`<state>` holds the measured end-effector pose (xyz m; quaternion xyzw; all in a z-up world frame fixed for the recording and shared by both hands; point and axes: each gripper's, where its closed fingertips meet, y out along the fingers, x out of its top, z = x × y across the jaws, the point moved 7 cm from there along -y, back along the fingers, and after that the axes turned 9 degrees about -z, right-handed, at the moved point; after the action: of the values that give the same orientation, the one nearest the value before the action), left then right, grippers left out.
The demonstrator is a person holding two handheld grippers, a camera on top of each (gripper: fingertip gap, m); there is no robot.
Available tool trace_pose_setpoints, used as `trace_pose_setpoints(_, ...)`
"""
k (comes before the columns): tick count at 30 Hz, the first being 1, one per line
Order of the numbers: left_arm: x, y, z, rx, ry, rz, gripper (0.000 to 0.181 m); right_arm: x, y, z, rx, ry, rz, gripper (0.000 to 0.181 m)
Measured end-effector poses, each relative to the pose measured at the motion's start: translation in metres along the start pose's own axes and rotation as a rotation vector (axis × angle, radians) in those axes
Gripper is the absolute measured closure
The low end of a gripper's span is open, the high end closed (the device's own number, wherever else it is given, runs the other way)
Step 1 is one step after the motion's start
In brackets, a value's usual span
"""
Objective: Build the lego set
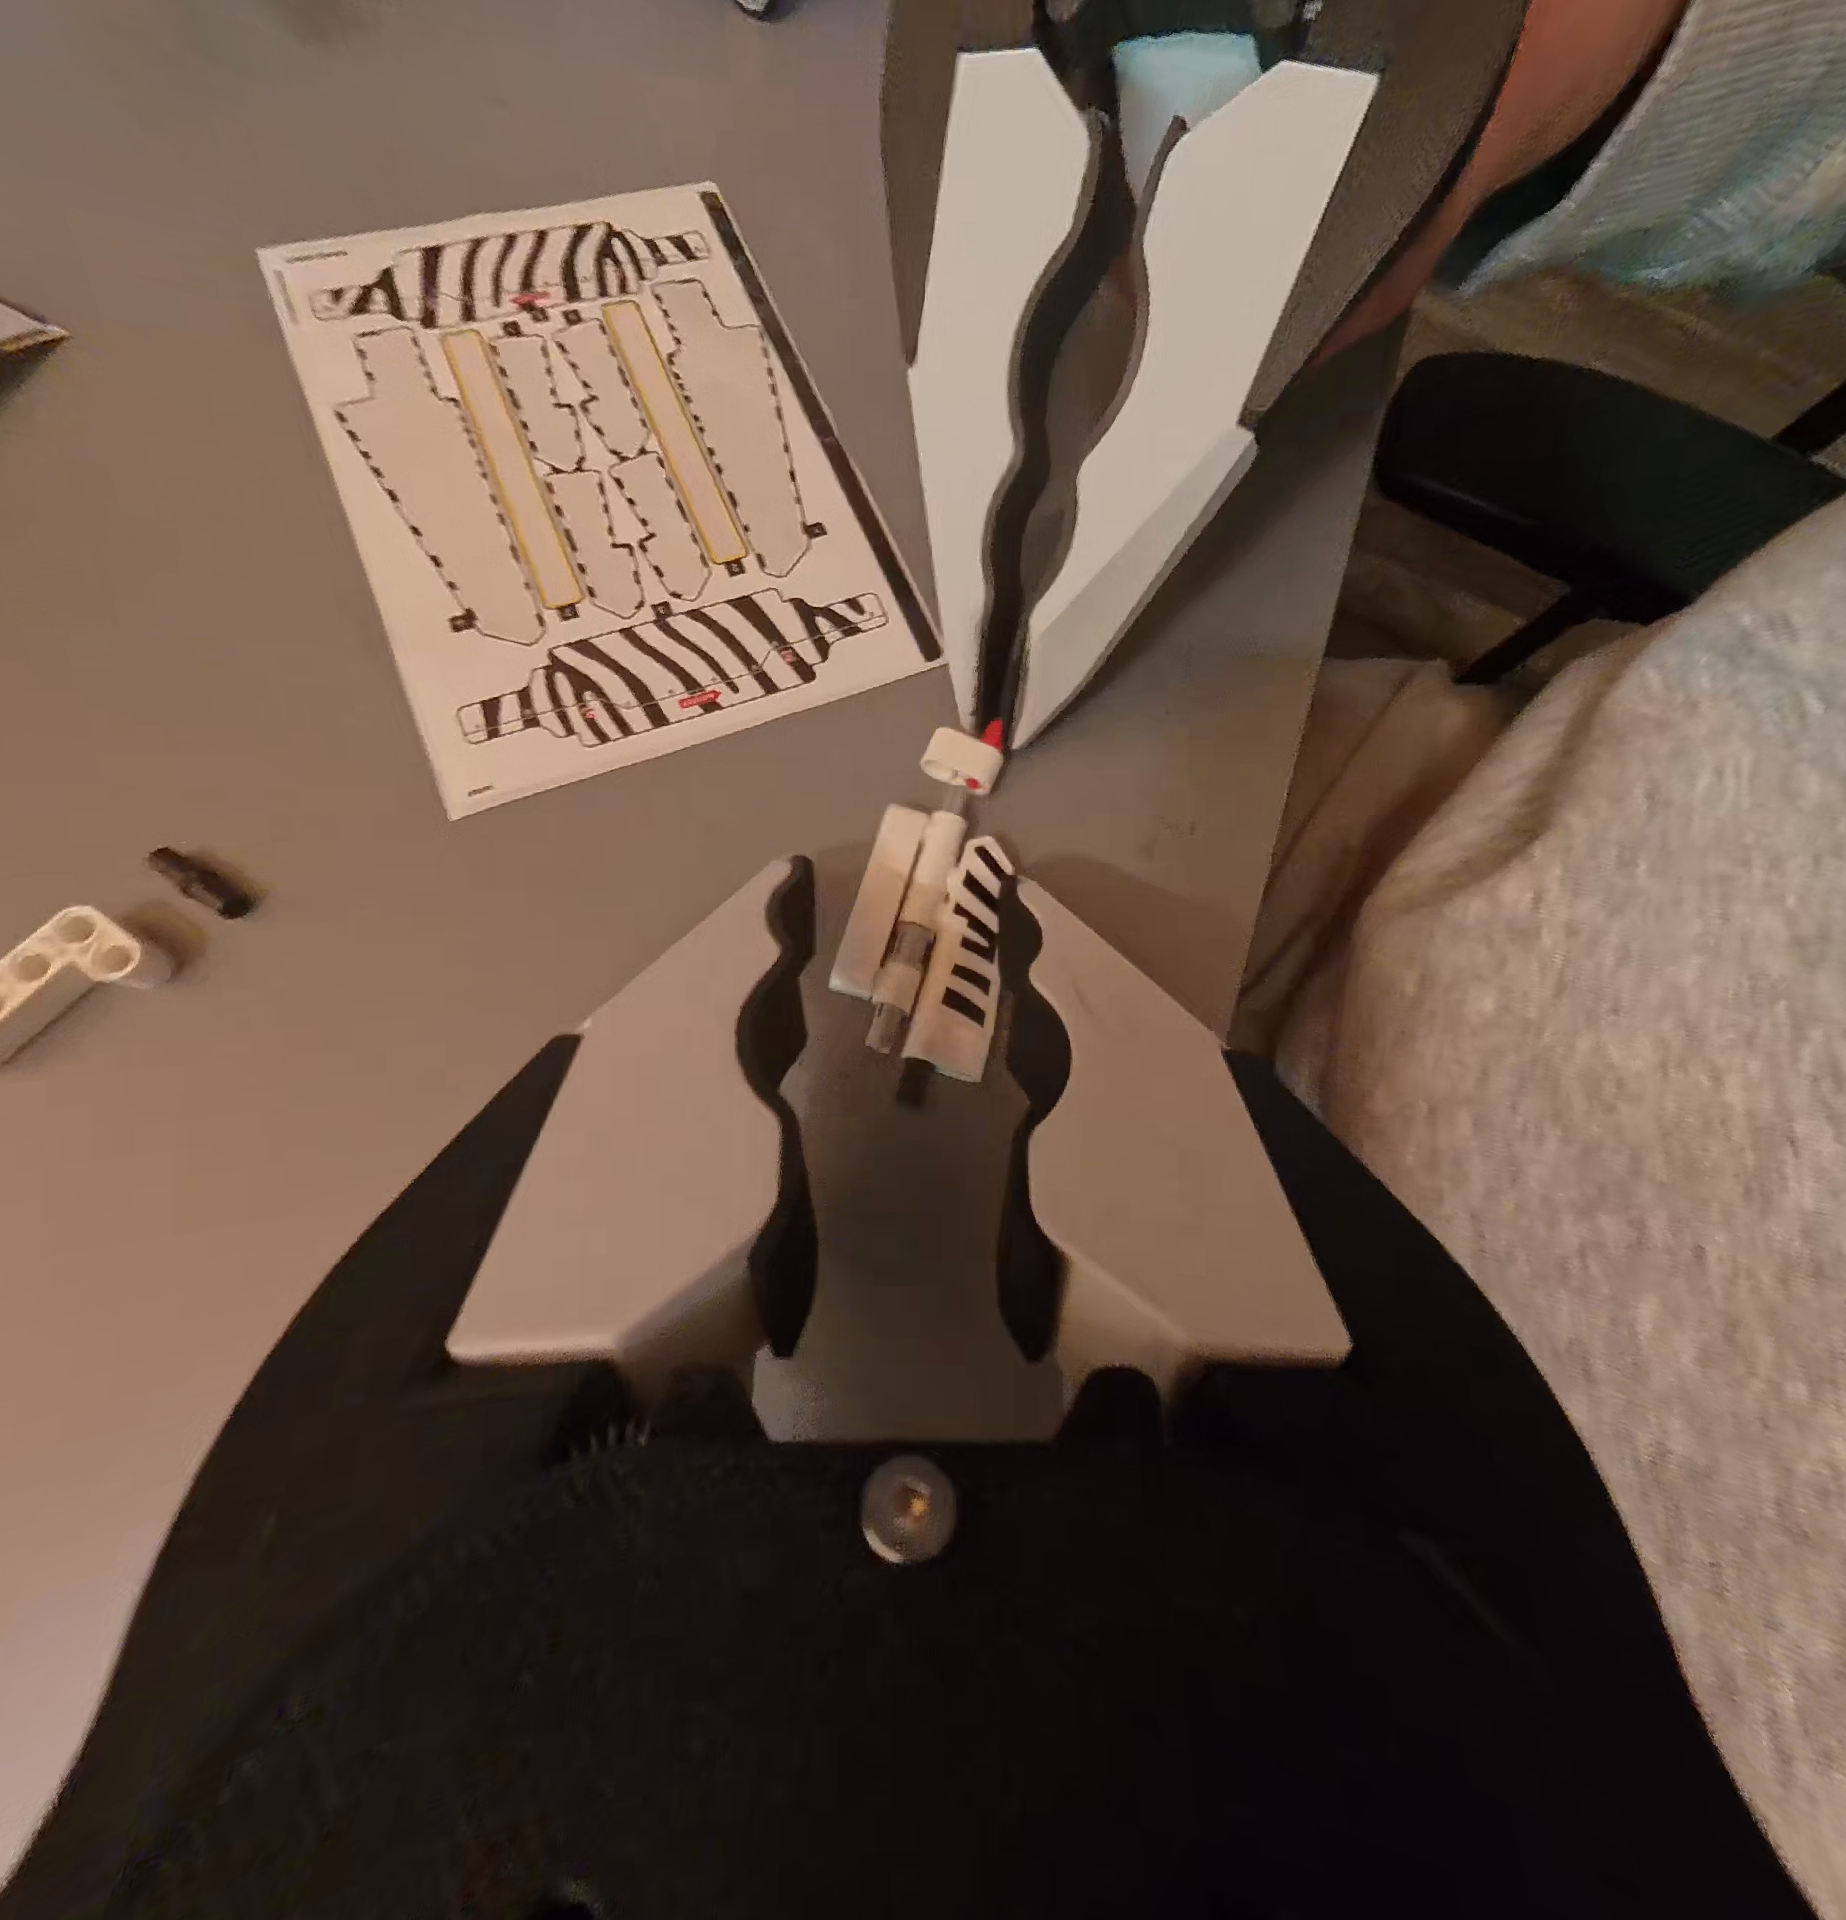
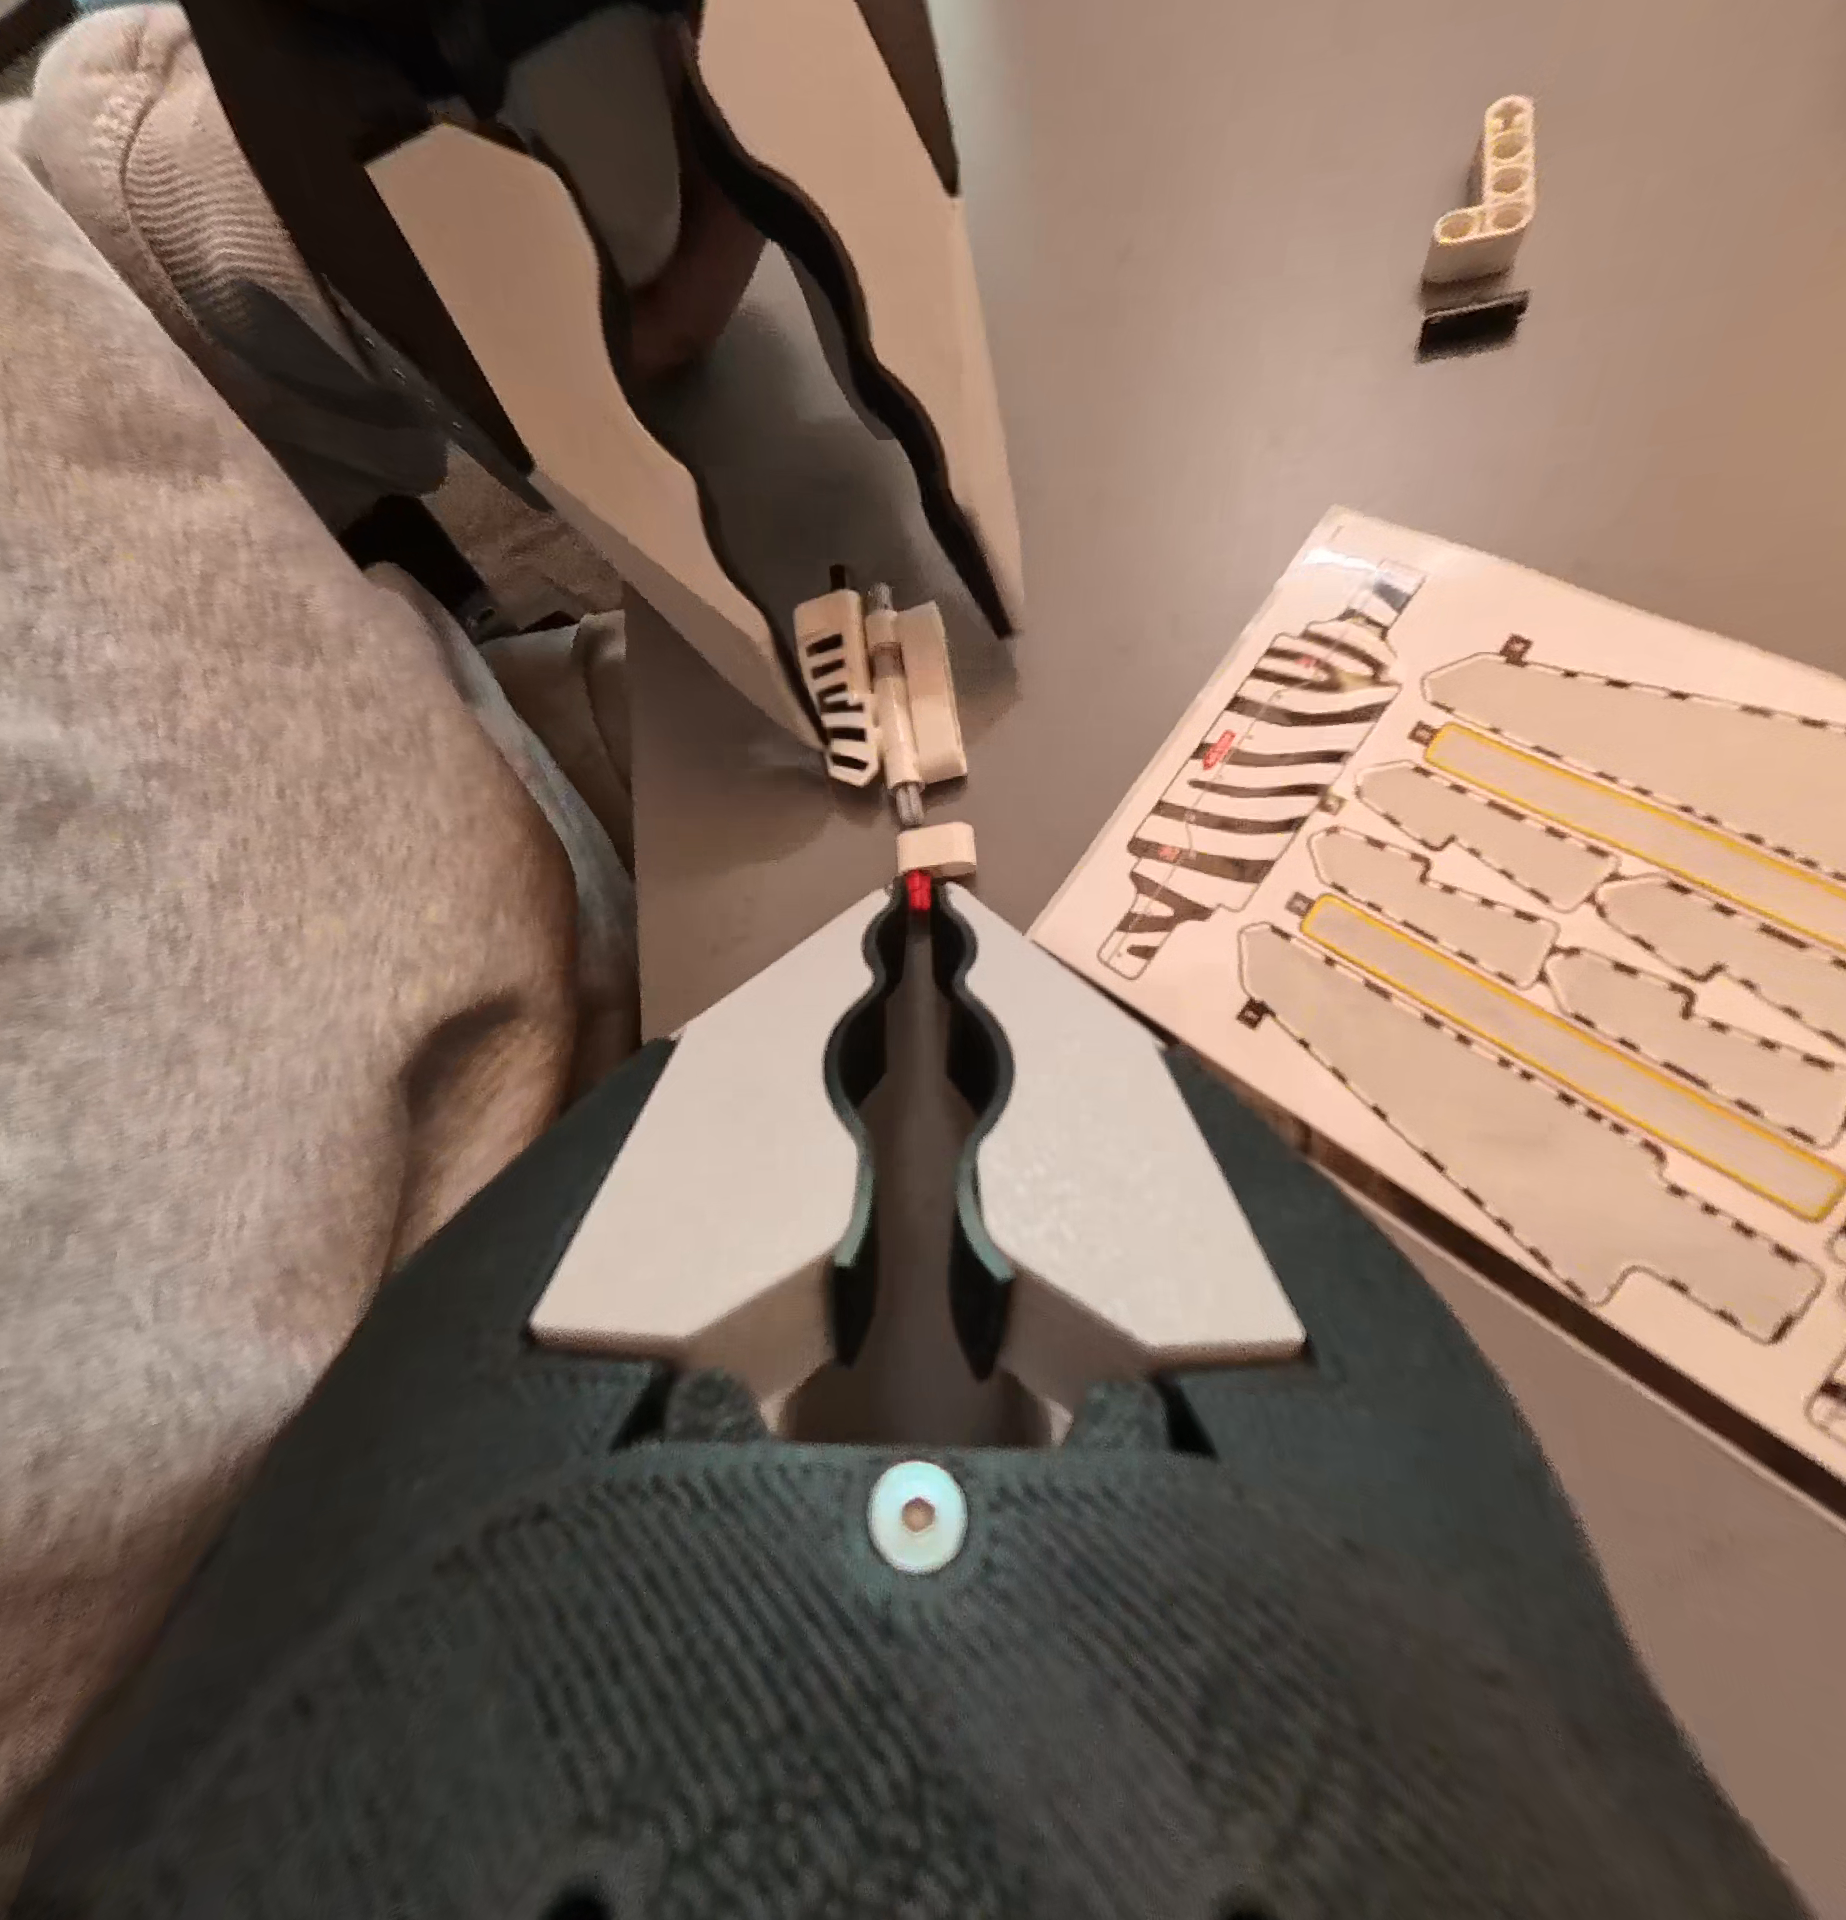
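My left gripper (image 1: 908, 883) is shut on a small white lego assembly (image 1: 924, 956) with a zebra-striped piece, held above the grey table (image 1: 171, 1247). A thin axle (image 1: 953, 805) sticks out of its far end. My right gripper (image 1: 986, 717) faces it from the far side and is shut on a red pin (image 1: 994, 735) that carries a small white connector (image 1: 960, 767). The connector sits at the tip of the axle. In the right wrist view the right gripper (image 2: 919, 899) pinches the red pin (image 2: 919, 891) with the connector (image 2: 935, 847) just short of the assembly (image 2: 883, 696) in the left gripper (image 2: 898, 675).
A sticker sheet (image 1: 586, 488) with zebra-striped shapes lies flat on the table; it also shows in the right wrist view (image 2: 1521, 987). A white L-shaped beam (image 1: 46, 977) and a black pin (image 1: 202, 883) lie at the left. A person's grey clothing (image 1: 1625, 987) and a black chair (image 1: 1573, 468) are beyond the table edge. The tips of both grippers are at nearly the same place.
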<state>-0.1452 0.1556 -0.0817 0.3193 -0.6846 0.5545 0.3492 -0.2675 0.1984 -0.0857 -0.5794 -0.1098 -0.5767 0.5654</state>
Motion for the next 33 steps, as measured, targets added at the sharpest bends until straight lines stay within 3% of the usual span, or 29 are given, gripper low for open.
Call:
trace_pose_setpoints(3,0.001,0.006,0.000,-0.039,-0.024,0.029,0.157,0.002,0.002,-0.002,0.038,-0.013,0.016,0.179)
trace_pose_setpoints(8,0.002,0.010,-0.001,-0.078,-0.028,0.037,0.158,0.005,0.006,-0.004,0.070,-0.021,0.021,0.178)
trace_pose_setpoints(14,0.004,0.006,0.000,-0.069,-0.041,0.001,0.138,0.002,0.001,-0.005,0.057,-0.001,0.026,0.178)
trace_pose_setpoints(27,0.003,-0.001,0.004,-0.080,-0.093,-0.031,0.142,-0.003,-0.004,-0.003,0.000,0.014,-0.020,0.178)
trace_pose_setpoints(33,0.004,-0.003,0.008,-0.035,-0.102,-0.059,0.136,-0.006,-0.008,0.001,-0.057,0.005,-0.036,0.178)
